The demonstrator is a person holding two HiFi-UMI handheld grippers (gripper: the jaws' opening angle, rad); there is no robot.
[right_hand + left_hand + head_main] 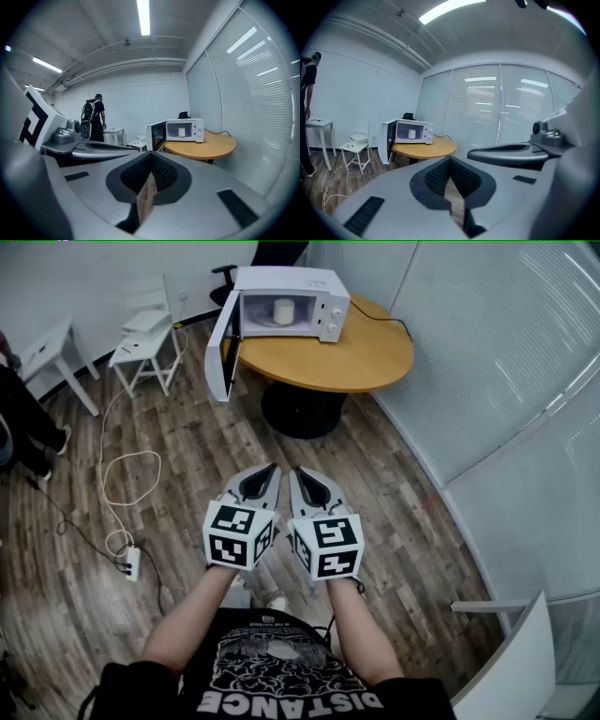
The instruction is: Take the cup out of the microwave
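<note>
A white microwave [286,304] stands on a round wooden table [361,357] at the far end of the room, its door [223,354] swung open to the left. Inside it stands a white cup [283,310], also visible in the left gripper view as the cup [411,134] and in the right gripper view as the cup [181,132]. My left gripper [270,469] and right gripper [295,472] are held side by side in front of my chest, well short of the table. Both are shut with nothing in them, pointing toward the microwave.
A white chair [145,338] and a small white table [47,348] stand at the left wall. A cable and power strip [131,563] lie on the wooden floor. A person [23,418] stands at the far left. A curved wall with blinds [506,381] runs along the right.
</note>
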